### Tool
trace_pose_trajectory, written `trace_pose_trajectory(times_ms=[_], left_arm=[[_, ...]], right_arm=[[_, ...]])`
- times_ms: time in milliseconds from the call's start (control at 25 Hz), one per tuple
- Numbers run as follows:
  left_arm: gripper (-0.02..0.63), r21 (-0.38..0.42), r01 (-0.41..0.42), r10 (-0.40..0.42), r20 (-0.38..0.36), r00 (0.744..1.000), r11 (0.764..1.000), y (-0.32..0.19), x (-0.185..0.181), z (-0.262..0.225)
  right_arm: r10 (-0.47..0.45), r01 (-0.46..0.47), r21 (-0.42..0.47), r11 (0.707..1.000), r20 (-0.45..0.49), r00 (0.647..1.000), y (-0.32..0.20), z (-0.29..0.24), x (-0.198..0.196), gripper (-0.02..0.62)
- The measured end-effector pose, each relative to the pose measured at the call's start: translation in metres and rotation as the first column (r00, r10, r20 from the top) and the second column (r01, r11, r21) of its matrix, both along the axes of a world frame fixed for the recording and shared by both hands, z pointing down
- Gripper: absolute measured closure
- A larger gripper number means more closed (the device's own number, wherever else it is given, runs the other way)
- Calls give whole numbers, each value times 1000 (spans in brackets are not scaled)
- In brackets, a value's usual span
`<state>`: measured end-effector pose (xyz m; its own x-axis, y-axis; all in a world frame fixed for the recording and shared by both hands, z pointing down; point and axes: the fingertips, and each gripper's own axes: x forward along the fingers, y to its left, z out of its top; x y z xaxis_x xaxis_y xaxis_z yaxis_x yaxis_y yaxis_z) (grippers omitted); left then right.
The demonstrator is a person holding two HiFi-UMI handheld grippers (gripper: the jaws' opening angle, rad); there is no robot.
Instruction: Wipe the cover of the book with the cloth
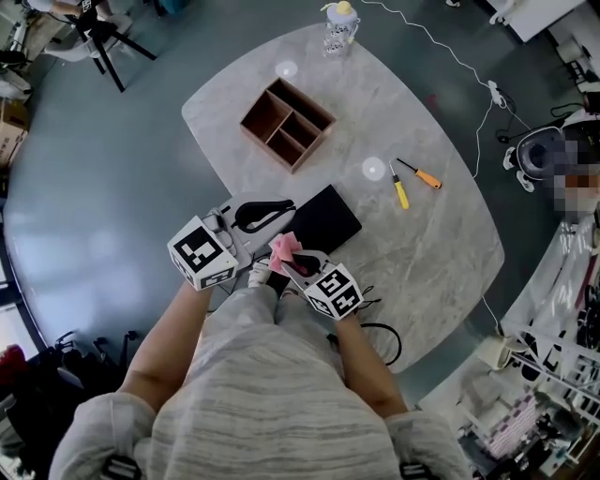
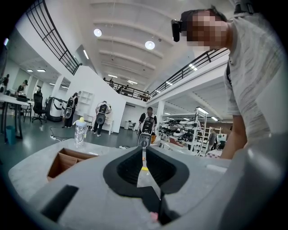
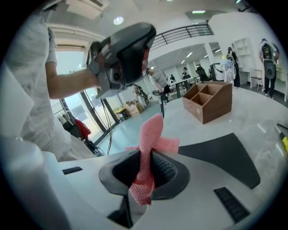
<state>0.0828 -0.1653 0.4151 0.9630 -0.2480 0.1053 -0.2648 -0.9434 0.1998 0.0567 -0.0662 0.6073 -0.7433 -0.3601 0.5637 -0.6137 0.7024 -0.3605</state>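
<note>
The black book lies flat on the marble table, near its front edge. My right gripper hovers at the book's near left corner, shut on a pink mesh cloth. In the right gripper view the cloth stands up from between the jaws of the right gripper, with the book just ahead to the right. My left gripper hangs just left of the book, shut and empty. In the left gripper view the left gripper points across the table.
A wooden organiser with several compartments stands mid-table. A clear bottle is at the far edge. Two screwdrivers lie to the right of the book. A cable hangs off the near edge. People stand in the background.
</note>
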Motion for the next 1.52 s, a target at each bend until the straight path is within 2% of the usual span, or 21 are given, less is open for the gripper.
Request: trace_pose_trajectory(times_ms=[120,240,520,840,960,1120,1520], left_arm=[[572,7,5,-5,-3,1000,1000,-1,-3,-3],[572,24,3,-2,-15,1000,1000,1,-1,-12],[572,61,-27,30,-40,999,998,3,9,-35],[572,123,-72,79,-49,996,990,3,26,-56],[572,130,-86,93,-49,994,988,2,31,-60],[572,137,-104,112,-46,993,985,2,36,-60],[572,135,-120,125,-30,992,984,3,37,-60]], right_arm=[[93,-98,81,992,60,994,-21,-40,19,535],[170,-184,170,968,96,981,-38,-84,47,535],[336,-391,328,860,213,918,-52,-175,111,535],[436,-505,429,749,255,863,-39,-222,154,535],[467,-538,445,716,268,843,-39,-229,163,535],[481,-555,456,696,279,831,-42,-230,165,535],[499,-568,455,686,273,822,-45,-229,167,537]])
